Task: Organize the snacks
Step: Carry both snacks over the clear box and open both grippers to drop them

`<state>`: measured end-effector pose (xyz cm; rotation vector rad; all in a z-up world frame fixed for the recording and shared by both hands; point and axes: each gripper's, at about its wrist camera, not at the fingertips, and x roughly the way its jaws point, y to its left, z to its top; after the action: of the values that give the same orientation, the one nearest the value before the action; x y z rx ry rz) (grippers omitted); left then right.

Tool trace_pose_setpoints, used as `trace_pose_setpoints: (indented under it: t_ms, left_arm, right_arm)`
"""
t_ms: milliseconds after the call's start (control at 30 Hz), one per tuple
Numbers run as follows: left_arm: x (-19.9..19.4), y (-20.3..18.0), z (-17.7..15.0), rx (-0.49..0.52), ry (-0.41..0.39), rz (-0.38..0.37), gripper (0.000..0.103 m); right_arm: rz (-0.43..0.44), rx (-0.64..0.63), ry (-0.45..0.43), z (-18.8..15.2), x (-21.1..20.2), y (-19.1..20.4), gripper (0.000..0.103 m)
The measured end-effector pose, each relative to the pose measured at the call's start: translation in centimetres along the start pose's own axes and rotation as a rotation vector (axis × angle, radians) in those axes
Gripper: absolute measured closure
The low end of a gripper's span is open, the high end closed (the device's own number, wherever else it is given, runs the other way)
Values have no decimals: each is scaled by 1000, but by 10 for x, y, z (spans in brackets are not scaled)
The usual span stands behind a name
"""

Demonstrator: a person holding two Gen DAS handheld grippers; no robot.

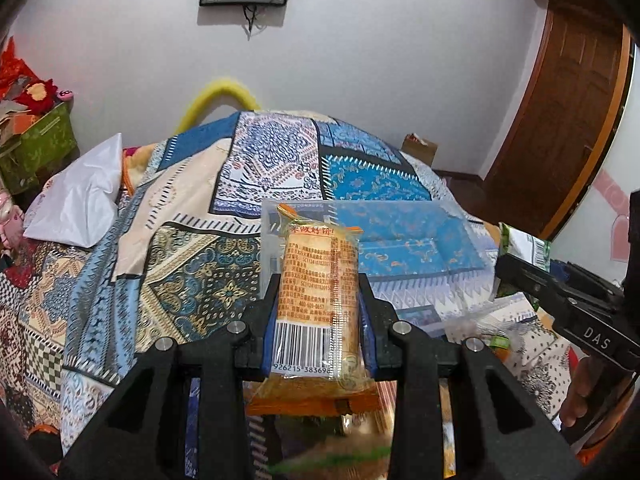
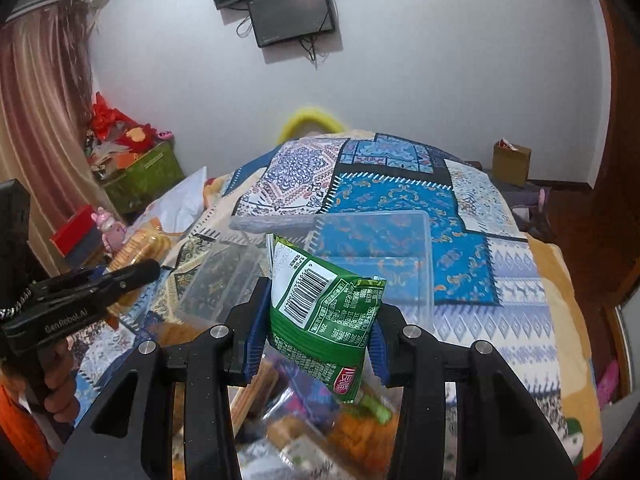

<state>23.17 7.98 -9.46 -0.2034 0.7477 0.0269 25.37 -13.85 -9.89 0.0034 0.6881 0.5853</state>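
My left gripper (image 1: 318, 300) jaws are clamped on the orange packet (image 1: 318, 296); my right gripper (image 2: 318, 320) jaws pinch the green packet (image 2: 326, 314). I should carry both level over the clear box (image 2: 424, 240) mid-bed (image 2: 520, 272), then lower before releasing.

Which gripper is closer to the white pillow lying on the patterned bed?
Left. The left gripper, shut on an orange snack packet, is on the side of the white pillow; the right gripper, holding a green snack packet, sits farther away.
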Motion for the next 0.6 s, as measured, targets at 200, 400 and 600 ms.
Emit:
trace_pose_setpoints:
  t_ms: [200,400,600]
  left_arm:
    - [39,1,10,-14,85,-23,70]
    - [74,1,12,-5,178,25,70]
    - [88,2,13,-9,246,47,70]
  right_arm:
    - [-3,-6,62,8,29,-2,64]
    - [-4,-18,165,5,61,-3,64]
    - [17,-7,274,-3,85,-7,63]
